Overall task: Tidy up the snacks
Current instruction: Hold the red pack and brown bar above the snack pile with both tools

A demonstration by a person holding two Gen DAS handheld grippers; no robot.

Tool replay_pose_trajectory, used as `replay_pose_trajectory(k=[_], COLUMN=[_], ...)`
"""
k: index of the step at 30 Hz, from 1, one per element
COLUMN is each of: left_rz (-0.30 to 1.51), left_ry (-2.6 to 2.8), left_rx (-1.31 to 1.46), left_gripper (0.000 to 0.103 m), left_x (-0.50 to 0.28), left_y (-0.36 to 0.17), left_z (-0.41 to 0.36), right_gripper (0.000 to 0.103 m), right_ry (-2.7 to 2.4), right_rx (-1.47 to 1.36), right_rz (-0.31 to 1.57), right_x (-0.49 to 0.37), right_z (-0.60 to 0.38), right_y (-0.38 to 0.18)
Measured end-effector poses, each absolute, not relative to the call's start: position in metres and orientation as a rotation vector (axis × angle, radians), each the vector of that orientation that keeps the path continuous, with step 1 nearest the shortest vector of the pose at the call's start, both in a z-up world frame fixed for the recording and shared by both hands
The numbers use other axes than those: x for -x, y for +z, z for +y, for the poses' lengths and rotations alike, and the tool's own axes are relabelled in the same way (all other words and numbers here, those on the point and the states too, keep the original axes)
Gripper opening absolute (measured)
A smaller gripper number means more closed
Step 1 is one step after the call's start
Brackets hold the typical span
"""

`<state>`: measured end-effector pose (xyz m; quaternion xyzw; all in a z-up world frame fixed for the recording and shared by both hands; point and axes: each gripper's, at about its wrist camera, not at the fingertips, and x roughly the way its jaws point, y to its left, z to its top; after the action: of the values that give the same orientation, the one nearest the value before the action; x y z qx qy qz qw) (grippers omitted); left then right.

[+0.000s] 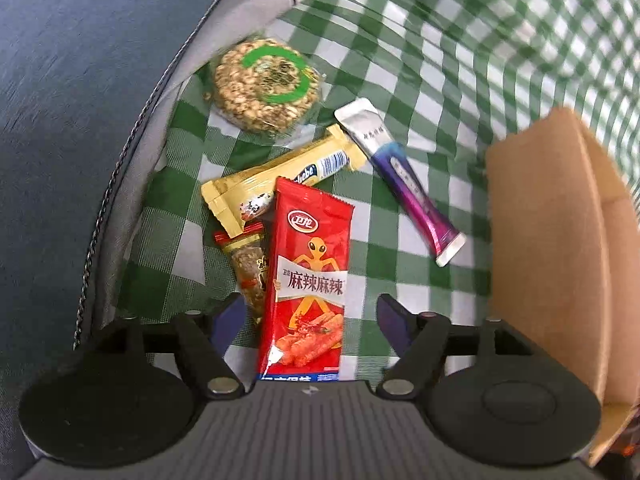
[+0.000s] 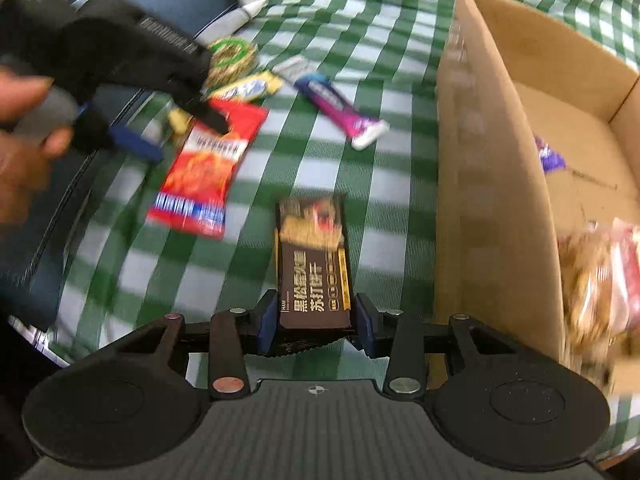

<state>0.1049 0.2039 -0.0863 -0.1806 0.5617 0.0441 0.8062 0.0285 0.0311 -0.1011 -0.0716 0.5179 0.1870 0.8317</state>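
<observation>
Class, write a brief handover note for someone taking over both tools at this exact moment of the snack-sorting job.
Right tool: shut on the dark brown cracker pack, beside the cardboard box.
Left tool: open, over the red spicy-strip packet, not gripping it.
Done: a purple packet and a bagged snack lie in the box.
Left on the checked cloth: red packet, round oat cake, yellow bar, purple stick, small nut bar.
</observation>
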Motion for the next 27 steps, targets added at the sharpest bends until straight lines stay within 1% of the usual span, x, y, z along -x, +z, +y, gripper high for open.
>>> replay_pose_trajectory(k=[5, 8, 11, 15, 19, 20, 21, 23, 24, 27], left_rz=[1.231, 1.229, 1.235, 1.247, 1.258, 1.25, 1.241, 1.225, 1.224, 1.226], left_ry=[0.147, 0.143, 0.156, 0.183, 0.187, 0.187, 0.189, 0.184, 0.184, 0.163], left_rx=[0.212, 0.178, 0.128, 0.092, 0.059, 0.055, 0.056, 0.071, 0.078, 0.141], left_gripper=[0.079, 0.079, 0.081, 0.081, 0.079, 0.073, 0.061, 0.05, 0.048, 0.047], left_x=[-0.108, -0.11, -0.114, -0.12, -0.122, -0.121, -0.12, -0.118, -0.116, -0.11], left_y=[-0.095, -0.099, -0.102, -0.108, -0.111, -0.111, -0.109, -0.105, -0.104, -0.099], left_z=[0.18, 0.167, 0.156, 0.152, 0.149, 0.148, 0.149, 0.151, 0.152, 0.159], right_gripper=[0.043, 0.051, 0.051, 0.054, 0.053, 0.045, 0.041, 0.041, 0.041, 0.041], right_ry=[0.442, 0.463, 0.454, 0.455, 0.448, 0.445, 0.44, 0.436, 0.432, 0.425], right_rx=[0.21, 0.232, 0.215, 0.2, 0.193, 0.195, 0.195, 0.185, 0.18, 0.169], right_rz=[1.061, 1.042, 1.05, 1.041, 1.037, 1.032, 1.027, 1.028, 1.03, 1.032], right_x=[-0.015, -0.018, -0.023, -0.028, -0.029, -0.029, -0.029, -0.029, -0.029, -0.029], right_z=[0.039, 0.044, 0.038, 0.036, 0.036, 0.037, 0.037, 0.036, 0.035, 0.034], right_y=[-0.11, -0.114, -0.12, -0.122, -0.122, -0.122, -0.121, -0.121, -0.12, -0.119])
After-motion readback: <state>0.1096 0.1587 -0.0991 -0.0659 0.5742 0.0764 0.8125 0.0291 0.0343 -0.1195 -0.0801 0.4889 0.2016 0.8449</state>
